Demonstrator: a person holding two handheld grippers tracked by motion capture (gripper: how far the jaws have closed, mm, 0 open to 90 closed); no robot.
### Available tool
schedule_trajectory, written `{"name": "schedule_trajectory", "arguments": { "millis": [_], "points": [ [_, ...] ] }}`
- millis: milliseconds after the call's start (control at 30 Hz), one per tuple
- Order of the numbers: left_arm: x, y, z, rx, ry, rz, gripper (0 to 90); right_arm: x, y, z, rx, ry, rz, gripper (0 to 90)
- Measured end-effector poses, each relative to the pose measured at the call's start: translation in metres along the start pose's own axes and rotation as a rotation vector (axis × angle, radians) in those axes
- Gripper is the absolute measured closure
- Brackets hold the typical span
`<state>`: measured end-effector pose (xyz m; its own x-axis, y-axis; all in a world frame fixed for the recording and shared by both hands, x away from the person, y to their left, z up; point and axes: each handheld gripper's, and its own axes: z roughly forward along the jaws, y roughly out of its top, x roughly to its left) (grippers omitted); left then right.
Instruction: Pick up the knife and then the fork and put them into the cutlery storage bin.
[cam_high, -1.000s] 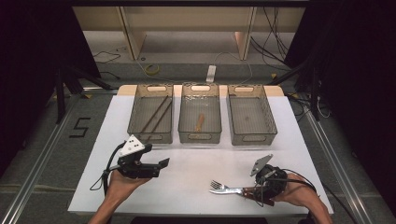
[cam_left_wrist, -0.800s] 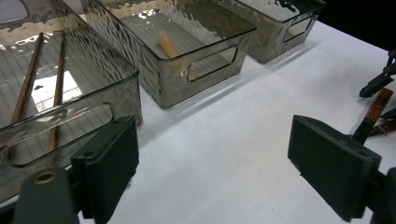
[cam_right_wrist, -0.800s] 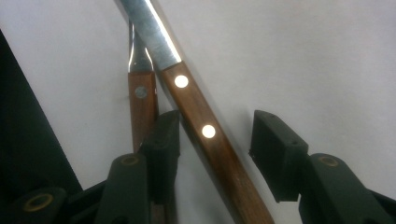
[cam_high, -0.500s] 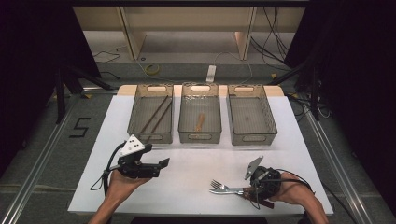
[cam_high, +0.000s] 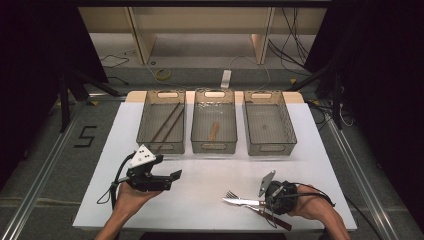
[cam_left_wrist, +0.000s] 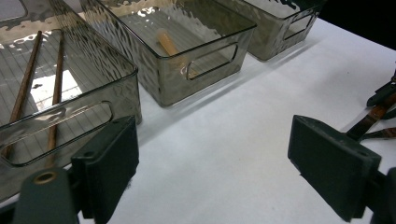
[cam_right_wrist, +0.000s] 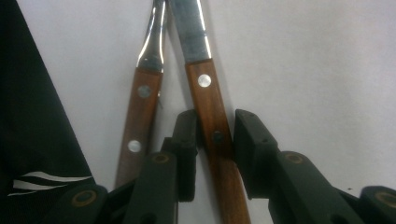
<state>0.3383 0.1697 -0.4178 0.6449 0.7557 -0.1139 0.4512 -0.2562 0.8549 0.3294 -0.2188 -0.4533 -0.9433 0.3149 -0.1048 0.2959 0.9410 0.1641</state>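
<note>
right tongs (cam_right_wrist: 212, 154) straddle knife (cam_right_wrist: 205, 93) handle on tabletop (cam_high: 210, 200), not yet clamped | fork (cam_right_wrist: 144, 107) touching beside it, may drag along or knife twist | left tongs (cam_left_wrist: 212, 172) apart, empty

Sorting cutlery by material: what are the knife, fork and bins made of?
Knife and fork: shiny blade and neck, likely steel; brown, grained handles with bright rivets look like wood. Bins: see-through, smoky, ripple-textured walls, probably plastic.
</note>
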Motion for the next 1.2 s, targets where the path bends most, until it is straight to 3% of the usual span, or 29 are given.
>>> {"name": "schedule_trajectory", "arguments": {
  "millis": [633,867,1067,1200],
  "points": [
    [0.0,0.0,0.0,0.003,0.002,0.003,15.6,0.004,-0.002,-0.001,-0.015,-0.003,-0.063,76.5],
    [0.0,0.0,0.0,0.0,0.003,0.004,15.6,0.005,-0.003,-0.002,-0.027,0.023,-0.082,76.8],
    [0.0,0.0,-0.001,-0.007,0.004,0.002,15.7,0.004,-0.004,-0.01,-0.087,0.012,-0.053,76.9],
    [0.0,0.0,-0.002,-0.015,-0.002,0.002,15.6,0.0,-0.005,-0.015,-0.131,0.014,-0.005,76.9]
  ]
}}
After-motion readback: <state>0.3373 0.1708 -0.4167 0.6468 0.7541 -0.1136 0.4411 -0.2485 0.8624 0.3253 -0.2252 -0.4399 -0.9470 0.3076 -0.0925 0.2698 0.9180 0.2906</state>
